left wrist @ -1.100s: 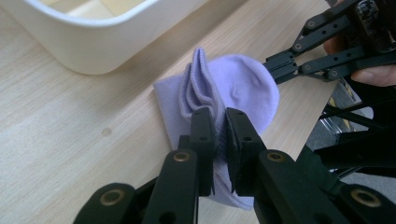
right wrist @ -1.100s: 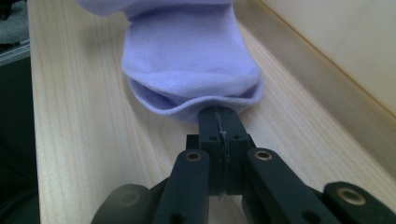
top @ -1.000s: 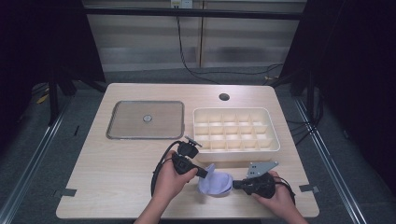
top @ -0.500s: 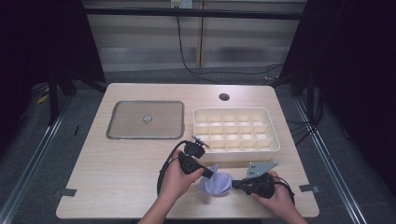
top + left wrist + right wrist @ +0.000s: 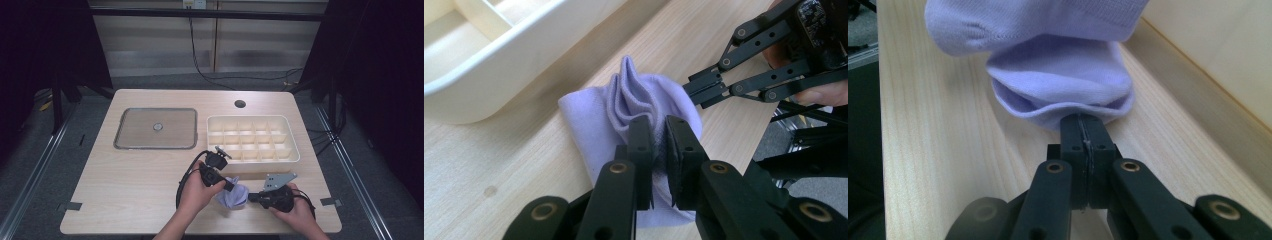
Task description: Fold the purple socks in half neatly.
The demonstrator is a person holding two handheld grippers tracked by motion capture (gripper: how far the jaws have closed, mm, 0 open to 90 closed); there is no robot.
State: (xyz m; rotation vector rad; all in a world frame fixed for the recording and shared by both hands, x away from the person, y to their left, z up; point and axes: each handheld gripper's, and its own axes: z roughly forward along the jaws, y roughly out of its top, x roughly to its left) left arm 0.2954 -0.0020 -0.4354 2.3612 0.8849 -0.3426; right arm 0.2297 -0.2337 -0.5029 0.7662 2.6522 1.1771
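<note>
Sock (image 5: 232,195), lilac, lies bunched on the bench (image 5: 125,175) just in front of the compartment tray (image 5: 252,140). The left gripper (image 5: 659,145) fingers clamp a fold; the right gripper (image 5: 1083,131) fingers pinch its edge. It looks light, limp and stretchy, best held at hems.

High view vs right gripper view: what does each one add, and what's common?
High view alone: the grey lidded tray, the white divided box, both hands, and the left gripper clamped on the sock's other side. Right gripper view alone: the sock's folded hem pinched flat between the right gripper jaws. Shared: the lilac sock and the wooden table.
</note>
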